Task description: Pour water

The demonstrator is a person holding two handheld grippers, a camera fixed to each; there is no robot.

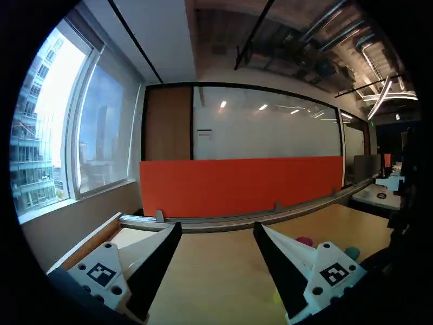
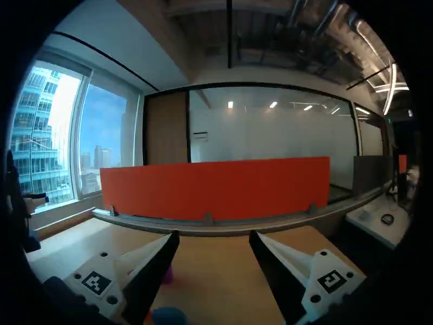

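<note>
One left gripper (image 1: 217,224), one right gripper (image 2: 214,233), both spread, one desk (image 1: 216,281)

left gripper (image 1: 216,225): white shells, black inner finger faces, 1 black-and-white square tag per finger
right gripper (image 2: 214,234): same white and black, same tags
desk (image 1: 216,281): light tan wood
divider panel (image 1: 241,184): flat orange-red
door panel (image 1: 168,123): brown wood, black frame
glass wall (image 1: 265,130): frosted white
pink item (image 1: 304,240): magenta
teal item (image 1: 353,252): teal
blue item (image 2: 168,316): mid blue
</note>
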